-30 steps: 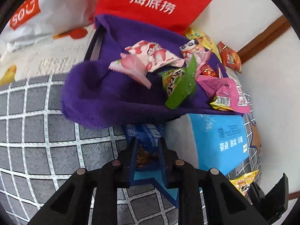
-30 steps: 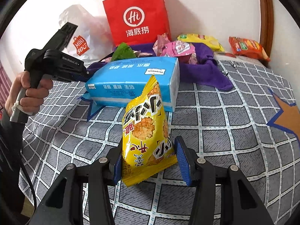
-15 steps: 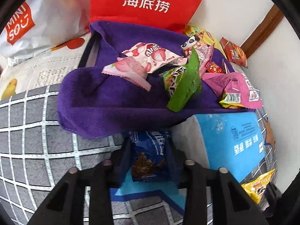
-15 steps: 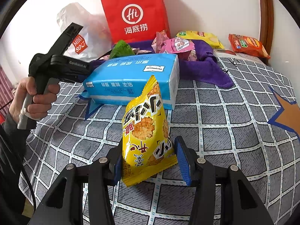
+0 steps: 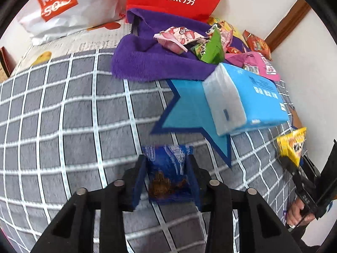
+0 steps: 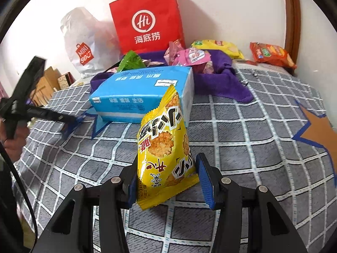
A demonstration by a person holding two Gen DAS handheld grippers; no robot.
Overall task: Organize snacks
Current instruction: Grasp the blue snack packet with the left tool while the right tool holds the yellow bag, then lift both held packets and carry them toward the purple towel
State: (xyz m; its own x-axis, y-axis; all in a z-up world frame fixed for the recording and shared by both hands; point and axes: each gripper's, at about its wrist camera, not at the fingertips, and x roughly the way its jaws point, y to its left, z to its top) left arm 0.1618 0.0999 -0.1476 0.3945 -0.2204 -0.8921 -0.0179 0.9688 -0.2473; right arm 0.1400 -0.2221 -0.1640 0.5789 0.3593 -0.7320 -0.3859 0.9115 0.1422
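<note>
My left gripper (image 5: pixel 167 177) points down at the grey checked bedspread (image 5: pixel 63 116). Its jaws are opening, with a dark blue snack packet (image 5: pixel 168 164) still between them and touching both pads. My right gripper (image 6: pixel 168 181) is shut on a yellow snack bag (image 6: pixel 162 143), which stands upright over the bedspread. That same bag (image 5: pixel 291 147) shows at the right edge of the left wrist view. Several snack packets lie heaped on a purple towel (image 5: pixel 147 63), among them a green one (image 5: pixel 210 48) and a pink one (image 6: pixel 193 57).
A blue tissue pack (image 6: pixel 143 88) lies in front of the purple towel. A red paper bag (image 6: pixel 145 21) and a white plastic bag (image 5: pixel 63 6) stand against the wall behind. An orange packet (image 6: pixel 271 54) and a yellow packet (image 6: pixel 219 46) lie at the back right.
My left gripper has drawn back from the purple towel and tissue pack, bringing the blue packet with it, and its jaws stand wider. The right gripper and its yellow bag have stayed put.
</note>
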